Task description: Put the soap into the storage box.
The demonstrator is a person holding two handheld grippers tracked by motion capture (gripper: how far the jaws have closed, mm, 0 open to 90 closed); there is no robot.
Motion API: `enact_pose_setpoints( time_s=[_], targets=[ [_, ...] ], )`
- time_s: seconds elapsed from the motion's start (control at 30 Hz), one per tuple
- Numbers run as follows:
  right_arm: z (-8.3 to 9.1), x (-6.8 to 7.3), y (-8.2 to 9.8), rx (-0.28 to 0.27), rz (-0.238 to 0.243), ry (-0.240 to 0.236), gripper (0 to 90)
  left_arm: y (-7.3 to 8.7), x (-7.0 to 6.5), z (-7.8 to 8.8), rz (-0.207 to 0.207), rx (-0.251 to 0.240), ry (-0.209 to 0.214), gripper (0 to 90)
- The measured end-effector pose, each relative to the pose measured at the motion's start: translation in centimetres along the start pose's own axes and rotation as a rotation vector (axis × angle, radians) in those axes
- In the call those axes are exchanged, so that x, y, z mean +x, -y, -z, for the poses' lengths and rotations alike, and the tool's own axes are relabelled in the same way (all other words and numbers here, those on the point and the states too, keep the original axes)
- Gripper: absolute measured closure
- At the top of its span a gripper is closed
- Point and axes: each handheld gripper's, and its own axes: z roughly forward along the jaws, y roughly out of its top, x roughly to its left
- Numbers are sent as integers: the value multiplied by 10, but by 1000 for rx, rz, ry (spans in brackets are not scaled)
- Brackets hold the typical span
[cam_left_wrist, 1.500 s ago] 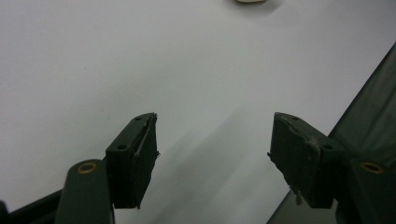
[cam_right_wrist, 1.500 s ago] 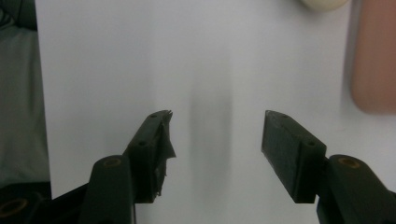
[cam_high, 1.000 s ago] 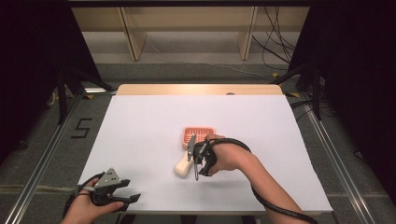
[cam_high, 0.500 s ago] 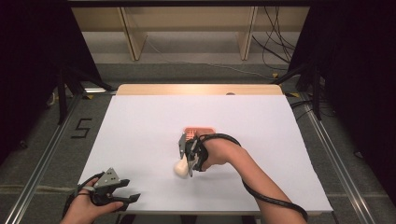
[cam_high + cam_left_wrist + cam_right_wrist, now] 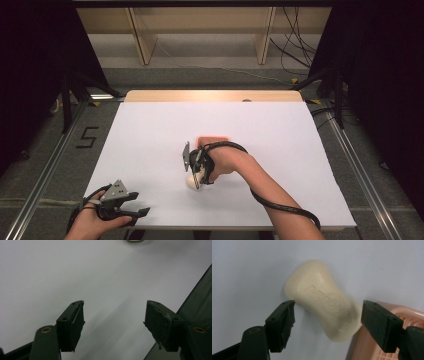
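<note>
The soap bar (image 5: 325,302) lies flat on the white table (image 5: 300,150), a little near of the middle, with one end touching the edge of the pink soap dish (image 5: 387,340). It is cream coloured, narrow at the waist, and it has a pressed logo on the upper face. In the high view you see a small part of the soap bar (image 5: 190,183) at the near-left side of your right gripper (image 5: 196,172), and the pink soap dish (image 5: 212,140) just far of your hand.

Your right gripper (image 5: 328,322) stands over the bar with one black jaw on each side of it. The jaws have just been opening, and now they are apart: the bar is between them, but the pads do not press on it. The left jaw tip is very close to the side of the bar.

Your left gripper (image 5: 117,202) is at the near-left corner of the table, well apart from the soap. In the left gripper view its jaws are wide apart with nothing between them, over the white surface near the table edge.
</note>
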Motion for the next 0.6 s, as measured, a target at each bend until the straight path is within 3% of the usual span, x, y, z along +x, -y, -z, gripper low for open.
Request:
enact_pose_setpoints(
  time_s=[0.1, 0.13, 0.17, 0.2, 0.3, 0.33, 0.43, 0.47, 0.57, 0.6],
  targets=[
    [-4, -5, -3, -1, 69, 1, 254, 0, -1, 0, 11, 4, 10, 312],
    [-5, -5, -2, 1, 70, -9, 246, 0, -1, 0, 15, 1, 10, 312],
    [-4, -2, -3, 21, 29, -17, 231, 0, -1, -1, 15, 1, 11, 311],
    [-7, -7, -5, 7, 100, -16, 224, 0, -1, -1, 12, 3, 4, 312],
    [-8, -6, -6, 6, 75, -28, 218, 0, -1, -1, 13, 3, 6, 311],
    [-9, -6, -8, 12, 85, -28, 212, 0, 0, 0, -7, 4, 4, 311],
    [-11, -7, -10, 13, 99, -32, 204, 0, 0, 0, -4, 1, 7, 311],
    [-12, -7, -11, 19, 80, -51, 200, 0, 0, 0, -5, 2, 8, 311],
    [-15, -8, -12, 13, 83, -60, 196, 0, 0, 0, -8, 3, 9, 310],
    [-17, -10, -13, 8, 103, -69, 198, 0, 0, 0, -4, 1, 6, 310]
  ],
)
